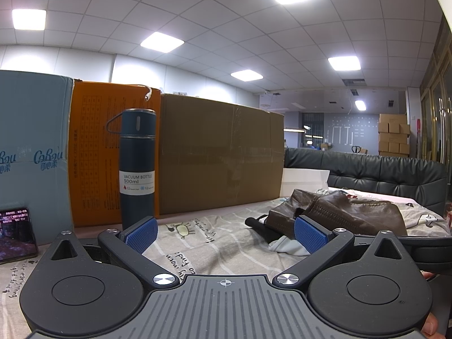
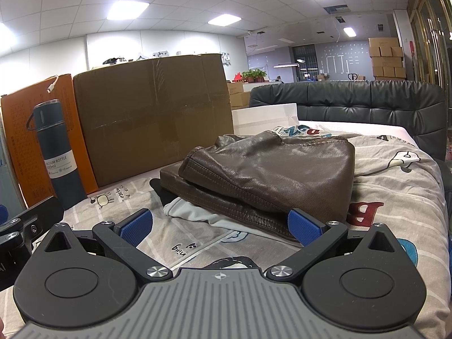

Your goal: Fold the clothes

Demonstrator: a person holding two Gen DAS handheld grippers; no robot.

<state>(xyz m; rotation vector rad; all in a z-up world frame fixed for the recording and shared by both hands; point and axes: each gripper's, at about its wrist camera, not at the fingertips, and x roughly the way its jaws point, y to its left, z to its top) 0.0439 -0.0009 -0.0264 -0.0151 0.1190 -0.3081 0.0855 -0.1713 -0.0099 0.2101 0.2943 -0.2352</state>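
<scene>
On my left wrist camera, a dark blue cylindrical vacuum bottle [image 1: 137, 166] stands at ten o'clock against an orange carton [image 1: 96, 152], with a brown cardboard box [image 1: 220, 152] beside it. My left gripper [image 1: 226, 233] has its jaws spread wide, holding nothing above the cartoon-print grey bedsheet [image 1: 197, 243]. At two o'clock lies the folded brown leather jacket [image 1: 347, 212]. My right gripper [image 2: 219, 226] is also wide and empty; the jacket sits at twelve o'clock, just past its blue pads [image 2: 303, 227], over a pale garment [image 2: 195, 212].
</scene>
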